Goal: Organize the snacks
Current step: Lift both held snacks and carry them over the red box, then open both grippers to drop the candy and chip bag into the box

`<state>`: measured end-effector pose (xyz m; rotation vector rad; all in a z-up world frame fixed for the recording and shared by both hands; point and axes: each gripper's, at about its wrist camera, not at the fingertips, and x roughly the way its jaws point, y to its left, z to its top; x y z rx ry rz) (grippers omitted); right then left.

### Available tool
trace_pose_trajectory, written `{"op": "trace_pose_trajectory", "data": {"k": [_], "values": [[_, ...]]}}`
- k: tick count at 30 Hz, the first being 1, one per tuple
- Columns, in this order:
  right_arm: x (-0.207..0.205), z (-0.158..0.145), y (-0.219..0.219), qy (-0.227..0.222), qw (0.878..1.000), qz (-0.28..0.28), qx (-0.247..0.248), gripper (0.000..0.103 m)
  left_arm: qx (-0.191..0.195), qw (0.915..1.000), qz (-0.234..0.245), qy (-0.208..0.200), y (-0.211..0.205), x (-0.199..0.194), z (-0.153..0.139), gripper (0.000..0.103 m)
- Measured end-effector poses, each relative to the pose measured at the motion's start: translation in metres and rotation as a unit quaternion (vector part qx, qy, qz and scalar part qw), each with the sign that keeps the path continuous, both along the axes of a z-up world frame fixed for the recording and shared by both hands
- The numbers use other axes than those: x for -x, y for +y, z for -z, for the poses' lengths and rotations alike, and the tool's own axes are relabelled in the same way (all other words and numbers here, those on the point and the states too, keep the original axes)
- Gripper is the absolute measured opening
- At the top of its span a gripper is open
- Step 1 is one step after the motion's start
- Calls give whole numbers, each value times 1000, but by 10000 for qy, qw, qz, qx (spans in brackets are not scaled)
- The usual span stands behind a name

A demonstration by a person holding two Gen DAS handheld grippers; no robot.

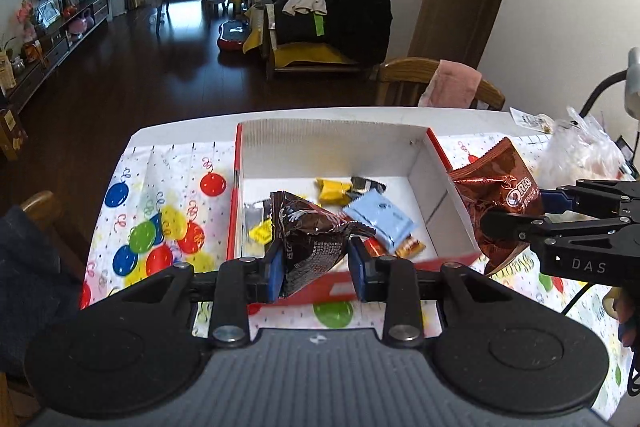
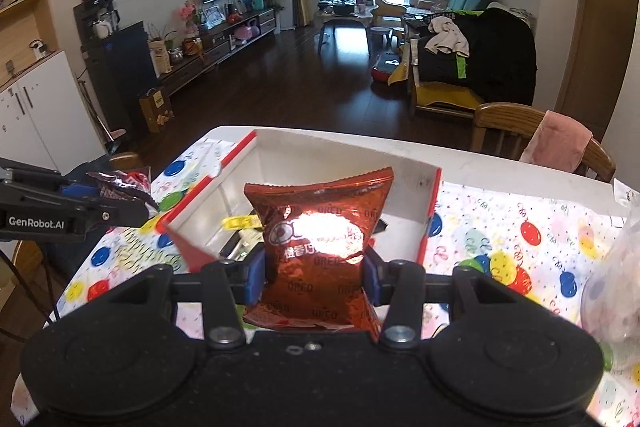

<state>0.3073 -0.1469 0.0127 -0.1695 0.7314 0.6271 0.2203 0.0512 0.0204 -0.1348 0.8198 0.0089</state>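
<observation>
**Both grippers loaded, box partly filled**

Left wrist view: left gripper (image 1: pixel 316 267) is clamped on a dark brown snack bag (image 1: pixel 316 233), blue pads pressing it from both sides. The bag hangs over the near wall of the red-and-white box (image 1: pixel 420 163), its top leaning in over the box floor. In the box: a yellow wrapped snack (image 1: pixel 332 190), a light blue packet (image 1: pixel 380 217), an orange-red packet (image 1: pixel 408 247) near the near wall, and a dark packet (image 1: pixel 368 185) behind the yellow one. Right of the box, outside its right wall, the right gripper (image 1: pixel 532 205) holds the copper Oreo bag (image 1: pixel 496 203). The box sits on a balloon-print tablecloth (image 1: pixel 160 211).

Right wrist view: right gripper (image 2: pixel 314 277) is closed on the Oreo bag (image 2: pixel 316 247), held upright, pinched at its sides. The bag is in front of the box (image 2: pixel 428 203), on the near side of its near corner; whether it touches the box, can't tell. Left of the box, the left gripper (image 2: pixel 116 203) holds its dark bag (image 2: pixel 120 185) above the tablecloth (image 2: pixel 520 227). A clear plastic bag (image 2: pixel 616 287) lies well right of the box.
</observation>
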Motion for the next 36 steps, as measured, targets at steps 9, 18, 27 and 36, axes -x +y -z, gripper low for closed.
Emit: {"op": "trace_pose_trajectory", "data": {"k": [9,18,27,36], "values": [[-50,15,8,225,9995,50,238,46,-120,9993,-95,327,-2,-55,10,32],[-97,47,30,592,9958,46,698,46,-233,9947,-111,993,-2,-111,35,32],[-126,73,55,922,9915,-122,905,46,-218,9867,-135,1604,1,-156,67,32],[-135,81,71,1049,9895,-261,962,45,-396,9769,37,2097,-6,-182,94,33]]}}
